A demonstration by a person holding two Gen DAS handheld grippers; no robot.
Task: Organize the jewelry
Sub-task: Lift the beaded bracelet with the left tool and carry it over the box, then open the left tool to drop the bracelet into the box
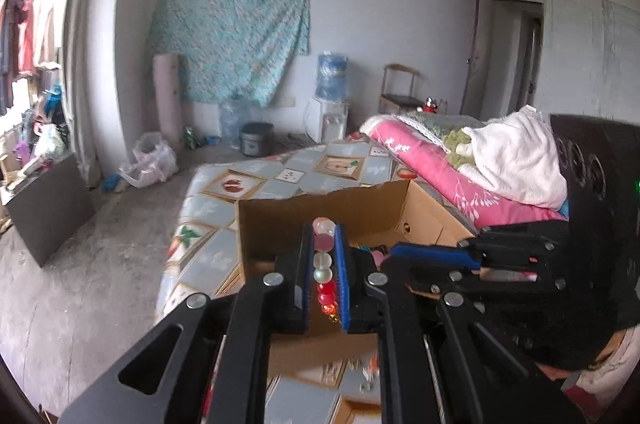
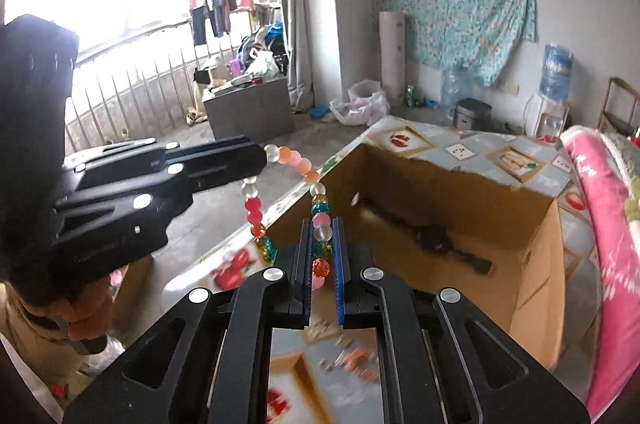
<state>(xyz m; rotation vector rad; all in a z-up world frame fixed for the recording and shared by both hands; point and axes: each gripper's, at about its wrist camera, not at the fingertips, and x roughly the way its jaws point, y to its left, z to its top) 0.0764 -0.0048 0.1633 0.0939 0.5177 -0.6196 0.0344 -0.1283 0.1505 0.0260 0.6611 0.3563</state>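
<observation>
Both the left gripper and right gripper clamp one beaded bracelet, stretched between them just above the cardboard box at 2 o'clock.

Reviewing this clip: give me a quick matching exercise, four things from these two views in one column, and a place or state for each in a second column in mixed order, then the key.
Things:
1. bead bracelet
2. cardboard box
3. pink quilt
4. water dispenser

Places or states:
A. folded on the bed under a white towel
B. standing on the floor against the far wall
C. held off the bed, pinched by both the left gripper and the right gripper
D. open-topped, resting on the patterned bed cover

Pairs: 1-C, 2-D, 3-A, 4-B
</observation>
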